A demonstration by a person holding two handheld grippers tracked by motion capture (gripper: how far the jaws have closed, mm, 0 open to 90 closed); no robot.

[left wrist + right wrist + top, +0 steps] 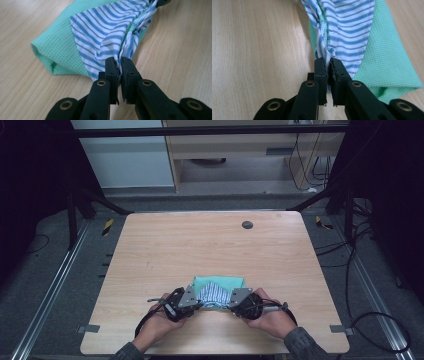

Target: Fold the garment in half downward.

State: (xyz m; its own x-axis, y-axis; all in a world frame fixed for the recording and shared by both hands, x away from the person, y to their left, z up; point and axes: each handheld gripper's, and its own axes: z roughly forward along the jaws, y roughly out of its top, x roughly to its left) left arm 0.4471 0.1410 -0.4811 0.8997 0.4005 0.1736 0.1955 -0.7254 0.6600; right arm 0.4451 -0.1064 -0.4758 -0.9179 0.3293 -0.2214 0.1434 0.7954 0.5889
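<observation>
Both grippers are clamped on cloth: our left gripper [119,65] has its black jaws pressed together on a bunched corner of the striped fabric [107,32], and our right gripper [327,65] pinches the opposite corner of that same blue-and-white piece. We hold it at two ends because a limp cloth folds cleanly only when both corners travel together; one grip alone would let the far side sag and drag. The striped fabric lies draped over the green waffle-weave cloth [56,37], which rests folded on the wooden table [210,245] near our edge, between our two hands. In the high view the left gripper [186,306] and right gripper [239,304] sit low and close to the tabletop, just beside the bundle on either side, which keeps the lower layer from being lifted along. Gathered pleats run from each pinch toward the middle, so we judge the fabric is under light tension. Whether the jaws have also caught the green layer underneath, we cannot tell. Next we would likely carry both corners forward together.
</observation>
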